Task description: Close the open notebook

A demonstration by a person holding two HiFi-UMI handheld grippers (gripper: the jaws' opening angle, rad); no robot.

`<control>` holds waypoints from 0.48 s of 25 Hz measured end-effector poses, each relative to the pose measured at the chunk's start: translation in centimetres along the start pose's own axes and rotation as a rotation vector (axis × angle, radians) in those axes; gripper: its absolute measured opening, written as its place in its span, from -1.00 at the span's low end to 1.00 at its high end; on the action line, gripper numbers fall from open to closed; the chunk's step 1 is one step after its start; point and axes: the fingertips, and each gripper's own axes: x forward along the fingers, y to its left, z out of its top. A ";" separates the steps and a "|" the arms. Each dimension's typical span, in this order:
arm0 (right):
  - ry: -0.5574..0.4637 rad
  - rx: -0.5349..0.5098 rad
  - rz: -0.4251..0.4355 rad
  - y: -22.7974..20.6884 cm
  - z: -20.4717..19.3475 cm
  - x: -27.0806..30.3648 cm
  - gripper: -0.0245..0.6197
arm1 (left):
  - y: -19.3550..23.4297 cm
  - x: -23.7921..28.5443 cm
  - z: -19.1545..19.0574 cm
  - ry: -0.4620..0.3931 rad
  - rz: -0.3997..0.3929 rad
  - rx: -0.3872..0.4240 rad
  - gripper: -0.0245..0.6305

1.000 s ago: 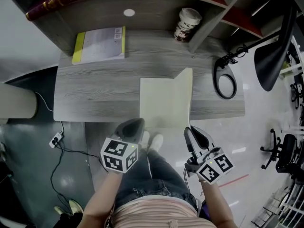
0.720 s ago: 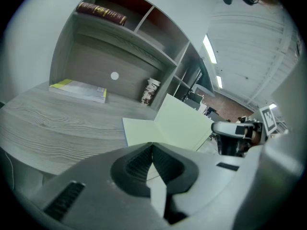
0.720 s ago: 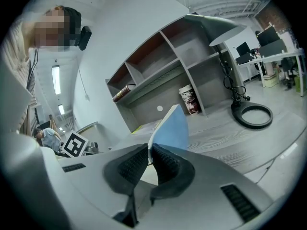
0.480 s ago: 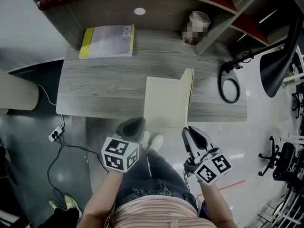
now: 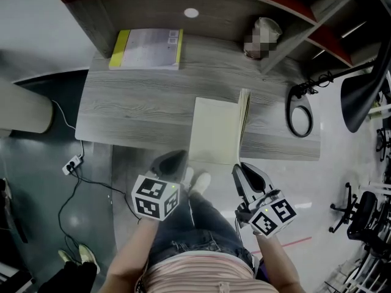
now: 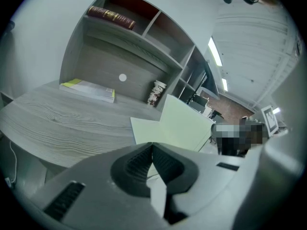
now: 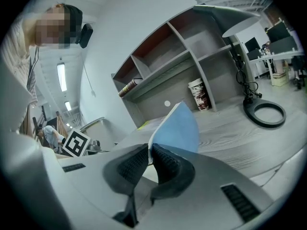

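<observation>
The right tongs (image 5: 239, 167) were closed narrow on the near corner of the blue cover (image 7: 181, 126) of the notebook (image 5: 215, 130). In the right gripper view the thin edge of this cover ran down between the two pads. The left tongs (image 5: 172, 161) were shut with nothing between them. They hung before the near edge of the desk (image 5: 140, 118), at lower centre of the head view, close to the notebook's near left corner and, as far as I could judge, not touching it. The notebook lay at the centre of the head view, with its left half flat on the desk and its right cover standing almost upright.

The step in hand seemed to be the folding over of the cover, about half done. The next move would call for carrying the held corner further to the left, past the upright. It would then be lowered onto the pale pages and the tongs opened. The left tongs could steady the flat half if it slid.

A second before, the cover leaned to the right and showed a wide face; now it was seen nearly edge-on. The left tongs were in almost the same place in the frame.
</observation>
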 end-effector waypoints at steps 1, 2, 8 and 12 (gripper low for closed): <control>0.004 -0.001 0.003 0.1 0.0 0.1 -0.82 | 0.0 0.0 0.0 -0.002 0.001 -0.002 -0.89; 0.007 -0.003 0.007 0.2 -0.1 0.2 -0.82 | 0.1 0.0 0.0 -0.004 0.002 -0.004 -0.89; 0.026 -0.013 0.029 0.9 -0.6 1.0 -0.82 | 0.6 -0.5 -0.1 -0.013 0.013 -0.012 -0.89; 0.045 -0.022 0.047 1.3 -0.9 1.7 -0.82 | 0.9 -0.7 -0.1 -0.014 0.019 -0.019 -0.89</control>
